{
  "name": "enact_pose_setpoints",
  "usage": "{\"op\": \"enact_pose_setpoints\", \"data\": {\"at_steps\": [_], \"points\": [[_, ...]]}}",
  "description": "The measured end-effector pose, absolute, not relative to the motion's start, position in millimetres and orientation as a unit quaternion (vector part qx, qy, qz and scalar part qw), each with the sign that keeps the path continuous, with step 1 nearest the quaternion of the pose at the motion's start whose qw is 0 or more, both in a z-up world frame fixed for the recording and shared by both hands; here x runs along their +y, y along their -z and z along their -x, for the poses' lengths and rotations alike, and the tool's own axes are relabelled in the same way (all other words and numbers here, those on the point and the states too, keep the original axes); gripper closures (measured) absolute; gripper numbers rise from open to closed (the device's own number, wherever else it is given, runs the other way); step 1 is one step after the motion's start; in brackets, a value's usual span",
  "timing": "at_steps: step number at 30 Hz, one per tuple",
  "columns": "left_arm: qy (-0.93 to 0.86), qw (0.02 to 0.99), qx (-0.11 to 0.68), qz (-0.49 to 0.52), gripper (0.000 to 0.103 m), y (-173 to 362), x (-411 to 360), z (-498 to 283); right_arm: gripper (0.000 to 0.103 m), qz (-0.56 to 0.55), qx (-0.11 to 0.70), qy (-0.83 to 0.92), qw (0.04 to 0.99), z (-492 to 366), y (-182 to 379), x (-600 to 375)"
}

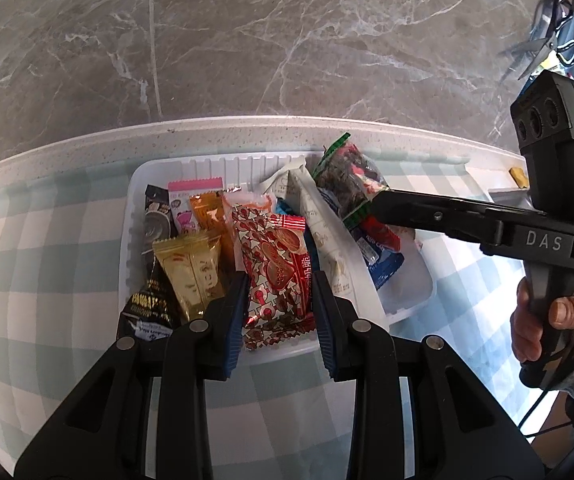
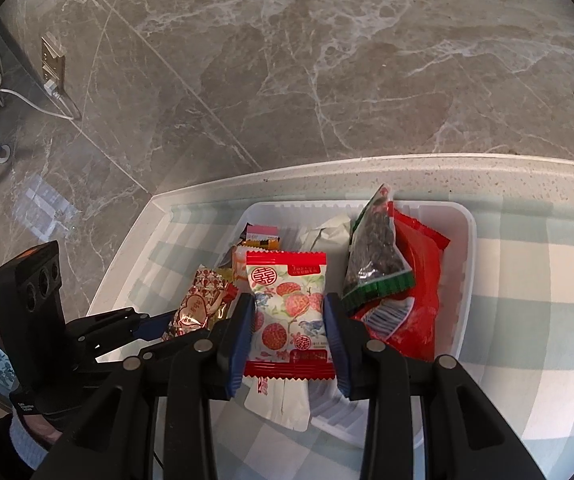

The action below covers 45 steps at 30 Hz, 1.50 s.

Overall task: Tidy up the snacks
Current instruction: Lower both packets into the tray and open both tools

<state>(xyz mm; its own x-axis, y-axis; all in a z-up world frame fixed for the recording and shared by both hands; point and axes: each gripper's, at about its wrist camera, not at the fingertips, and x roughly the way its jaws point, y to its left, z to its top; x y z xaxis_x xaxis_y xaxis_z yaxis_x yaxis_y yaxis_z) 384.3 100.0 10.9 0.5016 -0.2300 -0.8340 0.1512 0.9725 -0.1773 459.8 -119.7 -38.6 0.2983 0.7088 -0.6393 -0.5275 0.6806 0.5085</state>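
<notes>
A white plastic tray (image 1: 139, 184) on the checked cloth holds several snack packets. My left gripper (image 1: 279, 282) is shut on a red-and-white peanut-pattern packet (image 1: 275, 252), held upright over the tray's near edge. The same gripper (image 2: 167, 322) shows at the left of the right wrist view. My right gripper (image 2: 288, 304) is shut on a red-edged packet printed with lychees (image 2: 287, 308) above the tray (image 2: 469, 240). From the left wrist view, the right gripper (image 1: 379, 200) reaches in from the right beside a green-edged seed packet (image 1: 347, 176).
Gold (image 1: 191, 276), black (image 1: 149, 304), orange (image 1: 207, 216) and long white (image 1: 327, 232) packets fill the tray; a large red packet (image 2: 419, 280) lies at its right. The counter edge (image 1: 247, 130) drops to marble floor. Scissors (image 1: 539, 48) hang far right. A hand (image 1: 539, 320) grips the right handle.
</notes>
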Motion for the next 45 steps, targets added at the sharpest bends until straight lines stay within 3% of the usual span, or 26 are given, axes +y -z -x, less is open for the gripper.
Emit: {"op": "enact_pose_setpoints", "data": {"at_steps": [33, 35, 38, 45], "points": [[0.096, 0.864, 0.493, 0.040, 0.073, 1, 91, -410, 0.065, -0.094, 0.444, -0.372, 0.810, -484, 45, -114], [0.094, 0.865, 0.491, 0.038, 0.071, 0, 91, -409, 0.065, -0.096, 0.443, -0.372, 0.810, -484, 45, -114], [0.093, 0.868, 0.487, 0.040, 0.059, -2, 92, -409, 0.063, -0.099, 0.442, -0.371, 0.810, -482, 44, -117], [0.085, 0.874, 0.477, 0.039, 0.057, -9, 94, -406, 0.058, -0.110, 0.439, -0.370, 0.811, -471, 42, -126]]}}
